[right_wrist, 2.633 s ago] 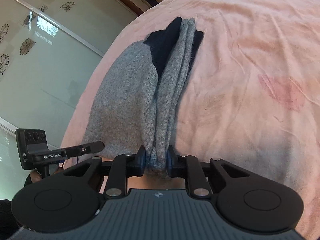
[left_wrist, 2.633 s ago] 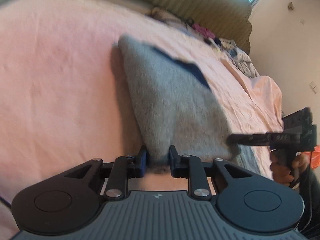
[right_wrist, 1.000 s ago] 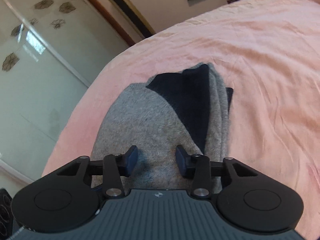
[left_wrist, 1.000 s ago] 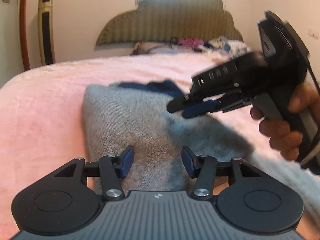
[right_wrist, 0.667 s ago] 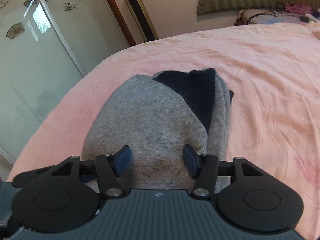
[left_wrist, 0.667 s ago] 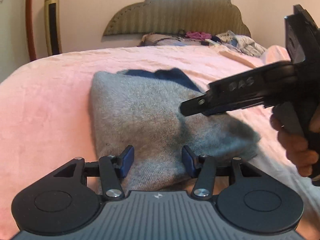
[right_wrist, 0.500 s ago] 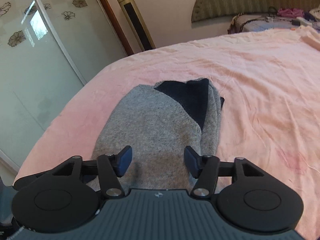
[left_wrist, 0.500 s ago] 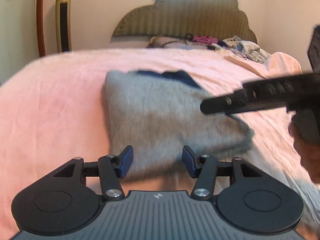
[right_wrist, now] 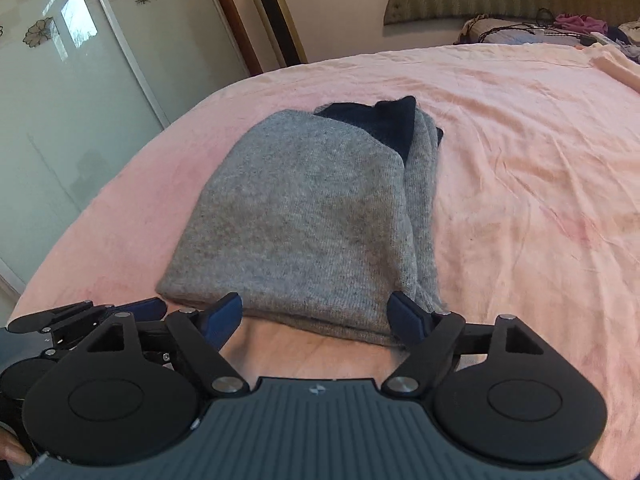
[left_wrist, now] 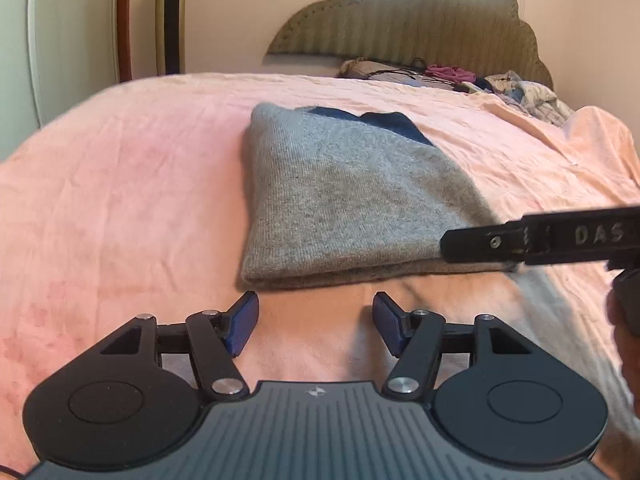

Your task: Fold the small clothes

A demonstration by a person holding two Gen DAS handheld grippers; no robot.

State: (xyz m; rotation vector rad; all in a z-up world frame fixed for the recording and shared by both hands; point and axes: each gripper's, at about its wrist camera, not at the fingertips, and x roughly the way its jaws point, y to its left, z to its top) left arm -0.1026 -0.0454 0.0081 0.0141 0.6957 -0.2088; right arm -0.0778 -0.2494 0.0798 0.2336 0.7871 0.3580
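Observation:
A grey knit garment with a navy part (left_wrist: 352, 196) lies folded flat on the pink bedspread (left_wrist: 120, 208). It also shows in the right wrist view (right_wrist: 312, 224). My left gripper (left_wrist: 316, 322) is open and empty, just short of the garment's near edge. My right gripper (right_wrist: 316, 316) is open and empty, its fingertips at the garment's near edge. The right gripper's finger (left_wrist: 540, 238) crosses the left wrist view at the garment's right corner. The left gripper (right_wrist: 88, 316) shows at the lower left of the right wrist view.
A padded headboard (left_wrist: 408, 20) stands at the far end of the bed, with a heap of loose clothes (left_wrist: 460, 80) below it. Frosted sliding doors (right_wrist: 72, 88) and a tall gold-and-black unit (right_wrist: 276, 16) stand left of the bed.
Both grippers let go of the garment's edge and opened. They drew back toward me, and the folded garment now lies flat on the bed.

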